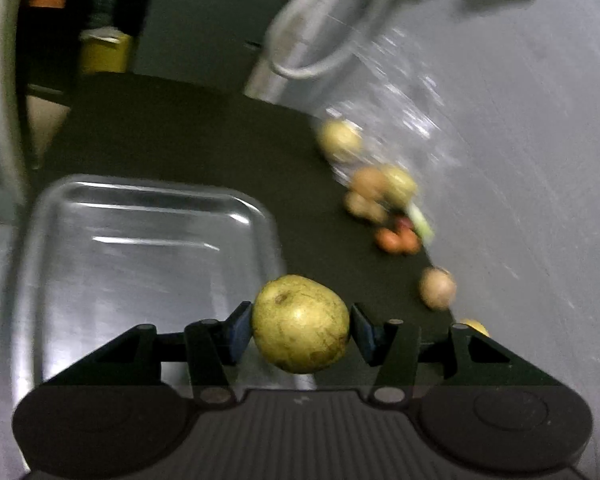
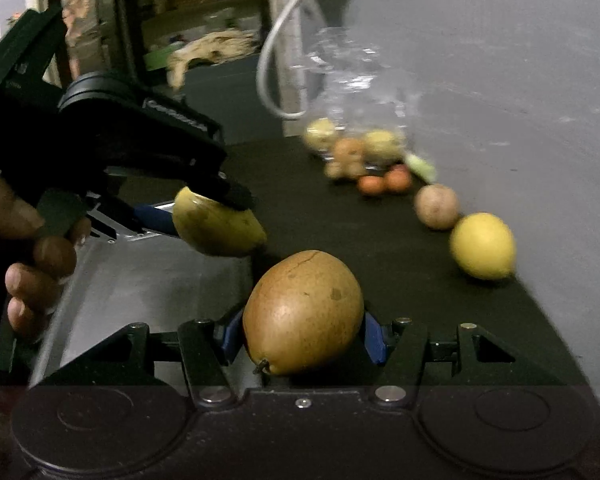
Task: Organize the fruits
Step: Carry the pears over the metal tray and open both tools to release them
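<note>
My left gripper (image 1: 300,330) is shut on a yellow-green pear (image 1: 300,323), held above the near right corner of a clear glass tray (image 1: 148,208). In the right wrist view that same green pear (image 2: 216,228) hangs in the left gripper (image 2: 204,216) over the tray (image 2: 148,280), with a hand (image 2: 28,256) on the handle. My right gripper (image 2: 302,334) is shut on a brown pear (image 2: 302,312) just right of the tray's edge. A lemon (image 2: 482,246) and a brownish round fruit (image 2: 436,206) lie on the black mat (image 2: 380,248).
A heap of small fruits (image 2: 360,156) lies by a crumpled clear plastic bag (image 2: 352,80) at the mat's far right, against a grey wall (image 2: 500,80). A grey cable (image 2: 272,60) loops down behind. The same heap of fruits (image 1: 384,204) shows blurred in the left wrist view.
</note>
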The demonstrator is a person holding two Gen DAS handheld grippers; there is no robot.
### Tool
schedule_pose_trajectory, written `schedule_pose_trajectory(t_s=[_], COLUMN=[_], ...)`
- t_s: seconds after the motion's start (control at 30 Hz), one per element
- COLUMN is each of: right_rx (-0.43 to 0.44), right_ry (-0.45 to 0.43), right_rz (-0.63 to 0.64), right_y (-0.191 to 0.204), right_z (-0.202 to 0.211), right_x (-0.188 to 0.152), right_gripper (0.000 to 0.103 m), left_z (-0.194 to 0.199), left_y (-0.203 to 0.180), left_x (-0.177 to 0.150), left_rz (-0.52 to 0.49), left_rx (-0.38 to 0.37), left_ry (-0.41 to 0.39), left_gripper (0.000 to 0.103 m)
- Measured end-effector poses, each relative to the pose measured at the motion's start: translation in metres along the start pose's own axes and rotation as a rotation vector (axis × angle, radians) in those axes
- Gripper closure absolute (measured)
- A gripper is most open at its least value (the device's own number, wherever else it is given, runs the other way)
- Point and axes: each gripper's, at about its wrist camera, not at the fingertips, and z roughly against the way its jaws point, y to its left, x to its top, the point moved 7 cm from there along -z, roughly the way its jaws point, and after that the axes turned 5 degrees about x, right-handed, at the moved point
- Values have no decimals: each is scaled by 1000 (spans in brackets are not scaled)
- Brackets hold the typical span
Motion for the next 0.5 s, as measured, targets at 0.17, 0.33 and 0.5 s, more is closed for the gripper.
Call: schedule_pose_trajectory(t_s=[0.17,0.33,0.5], right_rx=[68,122,145], right_ry=[39,64,72], right_rz=[31,70,130], right_y=[26,46,64], right_z=[-12,-34,-64], right_x=[4,18,37], right_gripper=[43,43,43], left_z=[12,15,11], left_y=[51,94,117], left_x=[13,21,22], left_rz=[97,171,206], left_rx=[67,113,137], left_ry=[-45,-71,-72], left_gripper=[46,46,46])
